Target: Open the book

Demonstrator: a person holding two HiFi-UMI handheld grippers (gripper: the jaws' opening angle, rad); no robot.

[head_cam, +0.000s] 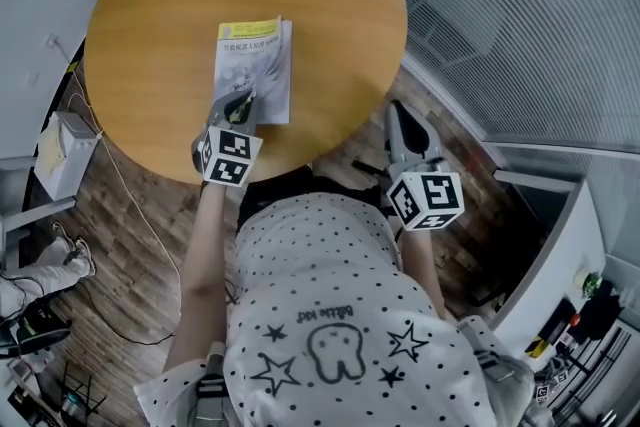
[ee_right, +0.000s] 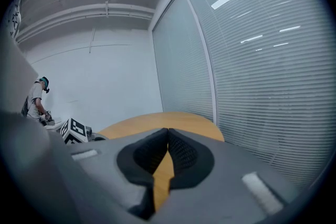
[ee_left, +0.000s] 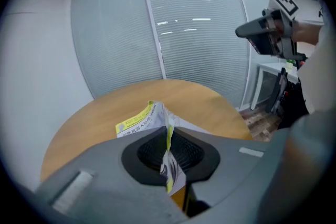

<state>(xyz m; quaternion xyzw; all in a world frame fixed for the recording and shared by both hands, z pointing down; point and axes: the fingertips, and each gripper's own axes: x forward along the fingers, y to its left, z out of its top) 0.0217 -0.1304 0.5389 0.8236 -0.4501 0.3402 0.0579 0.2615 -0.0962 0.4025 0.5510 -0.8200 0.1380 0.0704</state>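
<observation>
A thin book (head_cam: pixel 255 70) with a grey cover and a yellow top band lies on the round wooden table (head_cam: pixel 160 5), near its front edge. My left gripper (head_cam: pixel 238 105) is at the book's near left corner, shut on the cover. In the left gripper view the cover (ee_left: pixel 169 157) stands pinched on edge between the black pads (ee_left: pixel 147 152), lifted off the pages below. My right gripper (head_cam: pixel 403 137) hangs off the table's right side above the floor; its jaws (ee_right: pixel 167 136) are shut with nothing in them.
Glass walls with blinds (head_cam: pixel 520 25) curve round the right. A white box (head_cam: pixel 62 153) and cables lie on the wooden floor at left. A white cabinet (head_cam: pixel 560 265) stands at right. Another person (ee_right: pixel 37 99) works far off in the right gripper view.
</observation>
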